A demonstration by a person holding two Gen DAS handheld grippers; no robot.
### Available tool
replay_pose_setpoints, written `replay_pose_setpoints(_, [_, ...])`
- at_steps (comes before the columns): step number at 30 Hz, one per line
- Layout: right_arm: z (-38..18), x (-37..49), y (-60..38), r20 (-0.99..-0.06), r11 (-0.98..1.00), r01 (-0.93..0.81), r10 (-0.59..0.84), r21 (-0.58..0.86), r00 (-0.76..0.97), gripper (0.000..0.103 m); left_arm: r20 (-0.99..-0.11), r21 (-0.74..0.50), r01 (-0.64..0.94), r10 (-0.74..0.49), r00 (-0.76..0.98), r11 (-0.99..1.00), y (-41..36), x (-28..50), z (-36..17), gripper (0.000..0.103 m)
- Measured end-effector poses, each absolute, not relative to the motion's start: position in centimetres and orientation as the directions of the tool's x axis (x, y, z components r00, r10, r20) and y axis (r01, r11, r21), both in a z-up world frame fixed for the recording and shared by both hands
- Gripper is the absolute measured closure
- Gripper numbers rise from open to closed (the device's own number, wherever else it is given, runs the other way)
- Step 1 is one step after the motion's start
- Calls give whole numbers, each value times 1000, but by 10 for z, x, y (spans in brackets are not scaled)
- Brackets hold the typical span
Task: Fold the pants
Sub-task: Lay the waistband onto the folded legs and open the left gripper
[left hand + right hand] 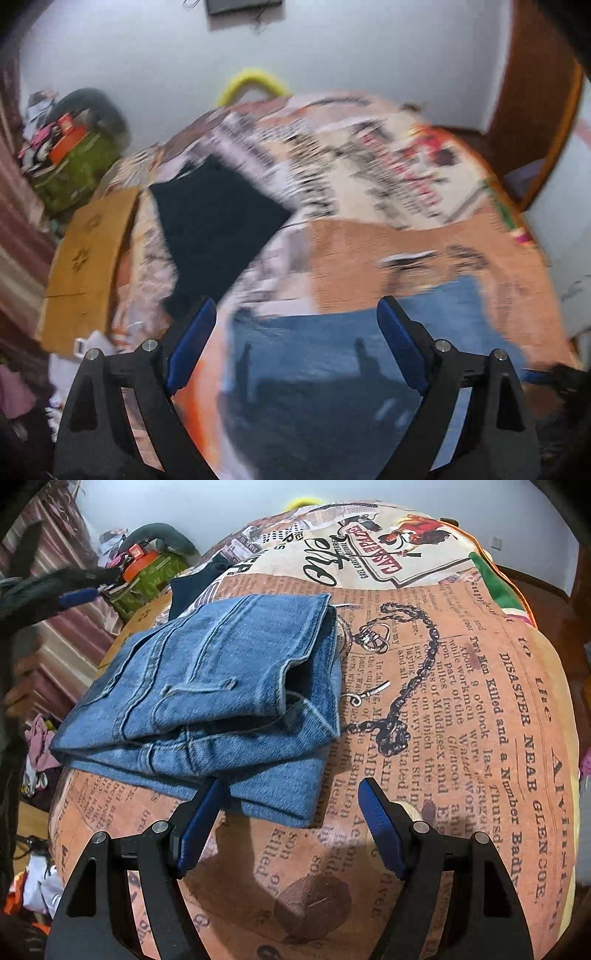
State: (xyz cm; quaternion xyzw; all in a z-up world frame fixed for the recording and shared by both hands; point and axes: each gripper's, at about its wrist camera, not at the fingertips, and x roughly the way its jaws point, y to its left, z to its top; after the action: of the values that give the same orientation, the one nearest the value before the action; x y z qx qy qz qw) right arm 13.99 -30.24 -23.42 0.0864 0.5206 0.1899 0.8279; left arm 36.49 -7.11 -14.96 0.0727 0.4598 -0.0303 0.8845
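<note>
Jeans (207, 701) lie folded on the newsprint-patterned bed (461, 738).
Right gripper (288, 801) hovers spread at their near edge, one finger overlapping the denim; left gripper (295, 317), also spread, sits above them in a motion-blurred view. A dark garment (218, 221) lies beyond, detail unreadable.

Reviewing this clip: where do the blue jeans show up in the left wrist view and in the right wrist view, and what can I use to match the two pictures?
Left wrist view: the blue jeans lie blurred at bottom centre, between the open fingers.
Right wrist view: they sit folded, left of centre, above the left finger tip.
Shared landmark: the dark navy garment on the newspaper-print bedspread, beyond the jeans.
</note>
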Motion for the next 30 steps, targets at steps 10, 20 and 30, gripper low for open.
replay_pose_setpoints(10, [-236, 140, -284, -851, 913, -236, 399, 333, 341, 30, -919, 252, 146, 189, 346, 957, -28, 423, -269, 10])
replay_pose_setpoints(20, [-223, 146, -278, -852, 928, -227, 365, 297, 376, 30, -932, 210, 160, 148, 331, 964, 26, 360, -267, 1])
replay_pose_setpoints(30, [-198, 133, -263, -823, 922, -280, 369, 267, 431, 30, -943, 83, 126, 37, 331, 989, 47, 243, -239, 1])
